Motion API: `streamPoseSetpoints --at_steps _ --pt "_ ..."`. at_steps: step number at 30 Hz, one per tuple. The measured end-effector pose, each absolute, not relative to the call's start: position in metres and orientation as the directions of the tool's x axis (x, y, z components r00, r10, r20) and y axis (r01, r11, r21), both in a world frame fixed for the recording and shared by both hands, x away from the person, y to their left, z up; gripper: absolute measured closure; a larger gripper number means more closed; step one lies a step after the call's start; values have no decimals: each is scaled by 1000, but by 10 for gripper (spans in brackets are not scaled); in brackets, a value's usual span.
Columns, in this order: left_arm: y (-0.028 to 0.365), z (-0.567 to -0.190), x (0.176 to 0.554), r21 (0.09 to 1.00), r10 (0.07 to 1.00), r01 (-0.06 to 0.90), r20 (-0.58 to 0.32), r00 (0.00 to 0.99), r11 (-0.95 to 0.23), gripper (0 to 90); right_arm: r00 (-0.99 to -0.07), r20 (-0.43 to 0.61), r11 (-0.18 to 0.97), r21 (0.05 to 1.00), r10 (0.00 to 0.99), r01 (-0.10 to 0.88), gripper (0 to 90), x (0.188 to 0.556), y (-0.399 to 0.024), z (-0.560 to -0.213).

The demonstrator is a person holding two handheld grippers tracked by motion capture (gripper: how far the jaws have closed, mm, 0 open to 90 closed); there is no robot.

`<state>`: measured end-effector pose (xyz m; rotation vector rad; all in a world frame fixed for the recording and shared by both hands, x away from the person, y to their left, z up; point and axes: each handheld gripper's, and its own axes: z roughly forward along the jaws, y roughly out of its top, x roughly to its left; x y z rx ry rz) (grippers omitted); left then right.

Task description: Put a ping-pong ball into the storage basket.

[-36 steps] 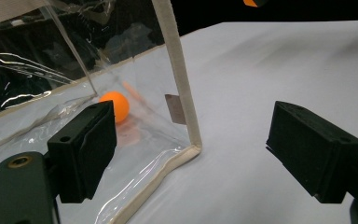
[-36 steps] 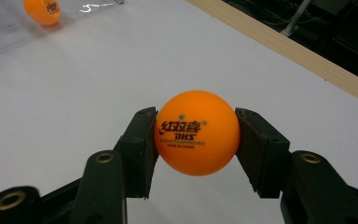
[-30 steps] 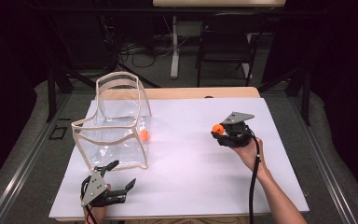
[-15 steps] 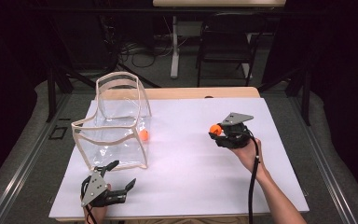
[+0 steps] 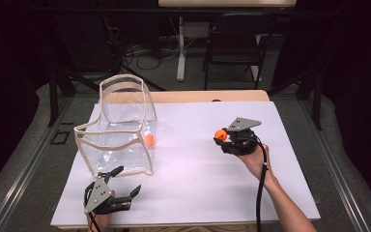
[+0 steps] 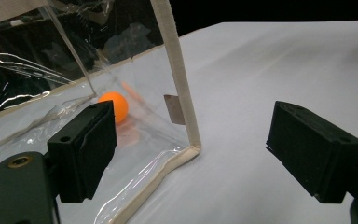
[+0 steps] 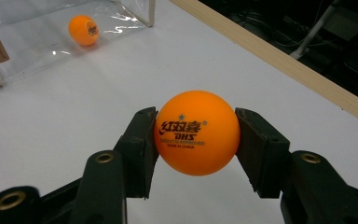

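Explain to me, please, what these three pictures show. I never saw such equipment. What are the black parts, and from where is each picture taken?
A person sits at a white table and holds a hand tool, called a gripper, in each hand. The black parts are its two jaws. The high view looks down from above. The other two views come from cameras mounted on each gripper. The right gripper is shut on an orange ball. The left gripper is open, close to a clear bag with beige edging. A second orange ball lies inside that bag.
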<state>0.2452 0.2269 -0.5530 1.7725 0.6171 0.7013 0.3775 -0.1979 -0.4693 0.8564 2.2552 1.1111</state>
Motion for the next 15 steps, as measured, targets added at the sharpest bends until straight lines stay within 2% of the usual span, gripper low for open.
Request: streamPoseSetpoints --at_steps 15 --pt "226 -553 246 956 703 68 159 693 -284 155 -702 -146 467 835 697 290 503 371 -192 -462"
